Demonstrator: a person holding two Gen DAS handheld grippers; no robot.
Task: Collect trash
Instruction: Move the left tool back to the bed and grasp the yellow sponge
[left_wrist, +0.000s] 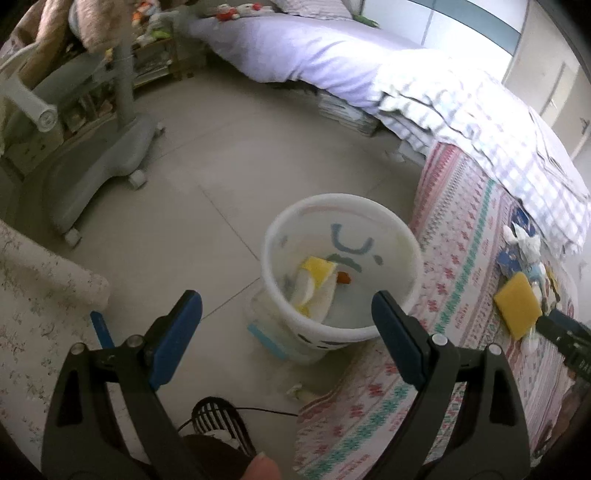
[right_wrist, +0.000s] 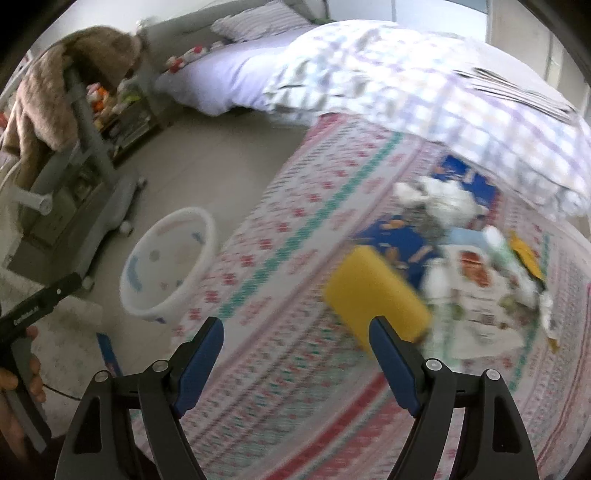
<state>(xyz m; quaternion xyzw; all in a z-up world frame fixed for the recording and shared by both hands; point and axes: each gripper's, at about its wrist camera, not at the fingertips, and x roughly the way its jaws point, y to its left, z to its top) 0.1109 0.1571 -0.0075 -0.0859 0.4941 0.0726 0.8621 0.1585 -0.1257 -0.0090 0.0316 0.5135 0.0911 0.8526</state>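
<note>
A white trash bucket (left_wrist: 341, 325) stands on the floor beside the patterned bedspread (left_wrist: 461, 266). It holds a yellow sponge (left_wrist: 317, 271) and white scraps. My left gripper (left_wrist: 288, 310) is open and empty, hovering above the bucket's near rim. A second yellow sponge (left_wrist: 517, 304) lies on the bedspread next to a pile of wrappers and tissues (left_wrist: 524, 243). In the right wrist view my right gripper (right_wrist: 295, 339) is open and empty above the bedspread (right_wrist: 280, 258). The yellow sponge (right_wrist: 373, 295) lies just beyond its right finger. The trash pile (right_wrist: 472, 240) and the bucket (right_wrist: 170, 266) also show there.
A grey wheeled chair base (left_wrist: 103, 155) stands on the tiled floor at left. A purple bed (left_wrist: 303, 48) lies at the back. A floral cloth (left_wrist: 40, 280) is at the near left. A black slipper (left_wrist: 221, 417) and a cable lie below the left gripper.
</note>
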